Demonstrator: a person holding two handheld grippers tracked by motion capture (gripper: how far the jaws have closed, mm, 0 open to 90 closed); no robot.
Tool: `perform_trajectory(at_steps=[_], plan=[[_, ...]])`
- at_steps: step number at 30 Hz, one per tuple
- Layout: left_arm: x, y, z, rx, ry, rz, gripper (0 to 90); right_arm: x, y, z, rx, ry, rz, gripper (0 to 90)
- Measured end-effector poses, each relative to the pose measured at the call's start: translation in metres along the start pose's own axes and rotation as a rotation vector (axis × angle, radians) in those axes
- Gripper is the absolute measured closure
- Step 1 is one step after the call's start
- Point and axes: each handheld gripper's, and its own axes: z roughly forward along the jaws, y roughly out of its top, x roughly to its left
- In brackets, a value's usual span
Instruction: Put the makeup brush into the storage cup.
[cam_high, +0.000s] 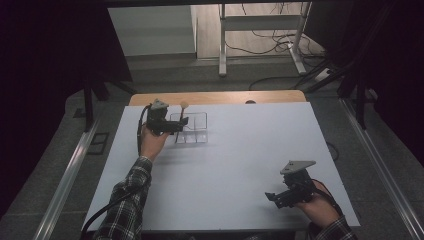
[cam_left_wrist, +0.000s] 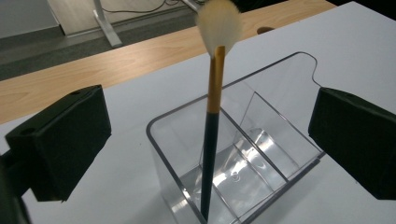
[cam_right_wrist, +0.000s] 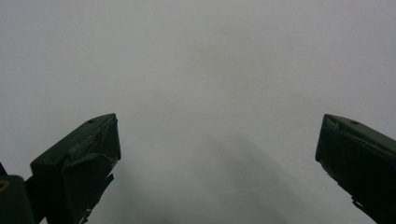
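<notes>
A make-up brush (cam_left_wrist: 209, 144) with a dark handle, gold ferrule and pale bristle head stands tilted in the near compartment of a clear plastic organizer (cam_left_wrist: 158, 148). My left gripper (cam_left_wrist: 208, 111) is open, one jaw on each side of the brush handle, and neither touches it. From above, the left gripper (cam_high: 179, 125) sits at the left edge of the organizer (cam_high: 201, 129), and the brush (cam_high: 182, 115) rises out of it. My right gripper (cam_high: 273, 197) hovers open over the bare white table at the near right, and the right gripper (cam_right_wrist: 219, 135) has nothing between its jaws.
The white tabletop (cam_high: 240, 160) lies on a wooden desk whose far edge (cam_high: 220, 97) shows behind it. Metal rails run along both sides on the floor. Desk legs (cam_high: 222, 45) and cables lie beyond the far edge.
</notes>
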Motion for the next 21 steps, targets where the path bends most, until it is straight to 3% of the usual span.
perform_trajectory(at_steps=[10,21], plan=[[-0.0004,0.0021,-0.0049,-0.003,-0.001,0.014,0.0,-0.0001,0.0,0.0001,-0.001,-0.002,-0.005,0.2],[-0.002,0.0002,-0.0099,0.013,-0.033,0.042,0.0,0.0005,0.0002,0.0002,0.0,-0.001,-0.003,0.2]])
